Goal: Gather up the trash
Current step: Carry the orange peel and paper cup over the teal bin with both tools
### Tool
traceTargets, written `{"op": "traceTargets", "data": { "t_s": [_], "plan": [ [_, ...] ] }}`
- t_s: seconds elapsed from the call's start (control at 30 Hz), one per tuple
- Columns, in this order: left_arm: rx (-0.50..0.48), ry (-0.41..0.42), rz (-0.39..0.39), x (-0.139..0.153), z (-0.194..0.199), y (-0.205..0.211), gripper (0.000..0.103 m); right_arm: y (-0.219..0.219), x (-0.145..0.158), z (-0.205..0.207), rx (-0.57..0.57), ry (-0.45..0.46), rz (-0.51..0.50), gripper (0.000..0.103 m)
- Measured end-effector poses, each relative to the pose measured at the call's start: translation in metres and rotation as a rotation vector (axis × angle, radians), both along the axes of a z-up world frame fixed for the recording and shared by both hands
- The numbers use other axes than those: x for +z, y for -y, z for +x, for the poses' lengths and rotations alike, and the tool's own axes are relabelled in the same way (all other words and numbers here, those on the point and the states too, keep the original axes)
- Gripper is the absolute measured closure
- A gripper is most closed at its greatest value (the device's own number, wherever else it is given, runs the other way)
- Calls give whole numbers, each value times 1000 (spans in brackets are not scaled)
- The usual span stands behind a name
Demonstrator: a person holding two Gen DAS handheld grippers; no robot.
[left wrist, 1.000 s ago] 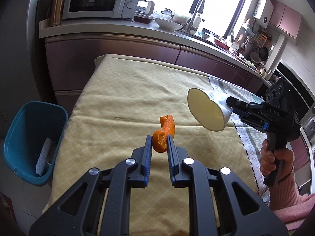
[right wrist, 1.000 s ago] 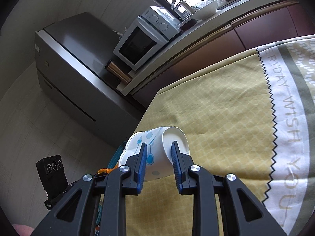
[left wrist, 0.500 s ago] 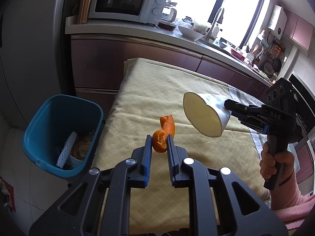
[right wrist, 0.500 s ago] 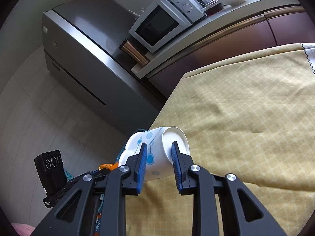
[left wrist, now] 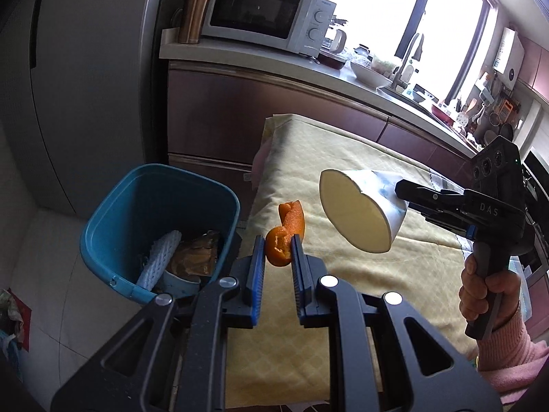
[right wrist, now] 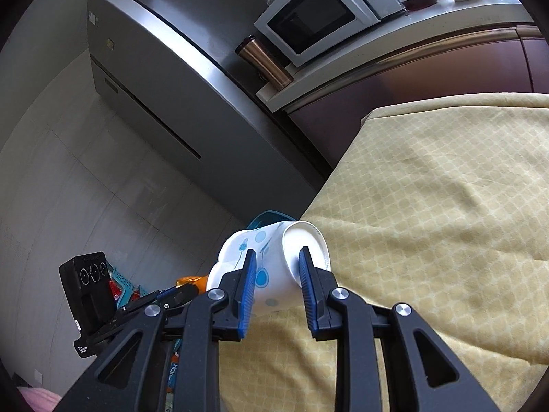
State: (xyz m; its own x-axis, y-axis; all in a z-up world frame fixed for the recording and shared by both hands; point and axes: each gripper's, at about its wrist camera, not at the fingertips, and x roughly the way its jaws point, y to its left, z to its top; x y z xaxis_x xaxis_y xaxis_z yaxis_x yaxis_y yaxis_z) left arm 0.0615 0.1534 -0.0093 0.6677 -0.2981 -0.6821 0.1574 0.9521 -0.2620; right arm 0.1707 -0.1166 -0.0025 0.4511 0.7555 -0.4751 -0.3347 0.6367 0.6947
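Note:
My left gripper (left wrist: 278,248) is shut on a curled orange peel (left wrist: 286,233) and holds it in the air over the table's left edge, just right of the blue trash bin (left wrist: 103,230). My right gripper (right wrist: 276,267) is shut on a squashed white paper cup with blue dots (right wrist: 271,261), held on its side above the table. The cup (left wrist: 357,216) also shows in the left wrist view, to the right of the peel, mouth toward the bin. The bin holds a white foam net and brown wrappers.
The table wears a yellow patterned cloth (left wrist: 343,158). Behind it runs a counter with a microwave (left wrist: 260,13), a copper tumbler (left wrist: 194,10) and a sink. A grey fridge (right wrist: 164,79) stands left of the counter. The bin sits on the tiled floor.
Both grippers have moved left toward the bin with their loads. The bin now looks larger and closer, just left of the peel. Both grips are unchanged.

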Motion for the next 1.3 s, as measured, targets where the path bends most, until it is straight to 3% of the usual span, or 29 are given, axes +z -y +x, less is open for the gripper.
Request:
{"op": "traceTargets", "data": {
  "t_s": [0.63, 1.3],
  "plan": [
    [100, -14, 23, -5, 6, -37, 88, -56, 2, 22, 115, -11, -18, 79],
    [194, -81, 35, -34, 30, -73, 87, -115, -12, 44, 181, -47, -86, 79]
  ]
}}
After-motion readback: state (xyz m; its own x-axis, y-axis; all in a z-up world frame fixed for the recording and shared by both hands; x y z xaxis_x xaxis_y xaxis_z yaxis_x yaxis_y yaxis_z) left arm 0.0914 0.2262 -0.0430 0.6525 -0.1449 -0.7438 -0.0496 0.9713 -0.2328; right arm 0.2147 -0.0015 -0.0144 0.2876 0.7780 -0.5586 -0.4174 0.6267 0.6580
